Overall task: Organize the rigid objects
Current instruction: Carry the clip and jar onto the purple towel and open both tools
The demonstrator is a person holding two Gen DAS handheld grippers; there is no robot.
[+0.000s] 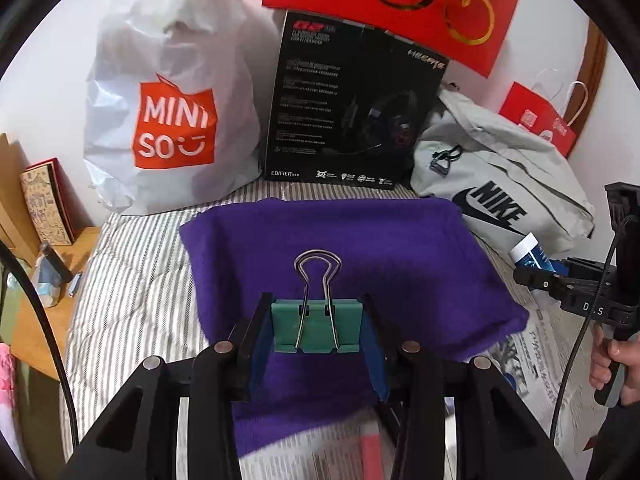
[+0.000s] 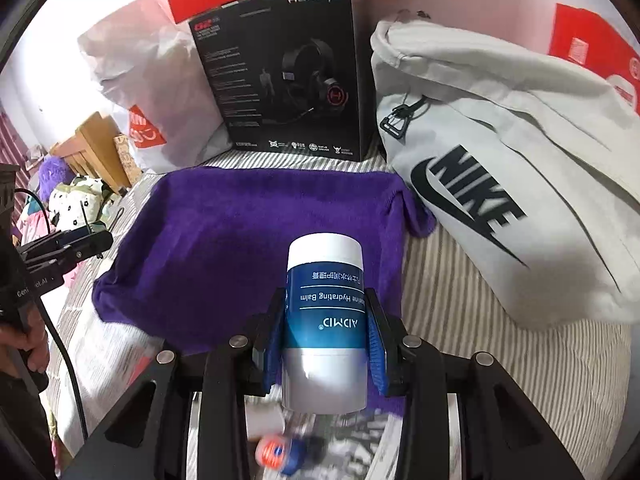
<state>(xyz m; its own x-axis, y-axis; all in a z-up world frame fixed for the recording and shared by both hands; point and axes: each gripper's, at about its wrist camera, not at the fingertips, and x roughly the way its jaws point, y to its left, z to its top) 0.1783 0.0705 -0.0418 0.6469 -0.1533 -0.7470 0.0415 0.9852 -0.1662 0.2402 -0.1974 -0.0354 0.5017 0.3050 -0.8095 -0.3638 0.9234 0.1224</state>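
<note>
left claw (image 1: 318, 330): pinching a green binder clip (image 1: 317, 326) by its sides, wire handles pointing toward the far edge of the bed, above the purple cloth (image 1: 360, 240).
right claw (image 2: 325, 332): pinching a balm bottle (image 2: 325, 316) around its blue label, white cap pointing away, above the near part of the purple cloth.
purple cloth: spread flat on the striped bed (image 1: 132, 280).
far edge of the bed: white shopping bag (image 1: 172, 96), black headphone box (image 1: 352, 108), grey drawstring bag (image 2: 500, 168).
</note>
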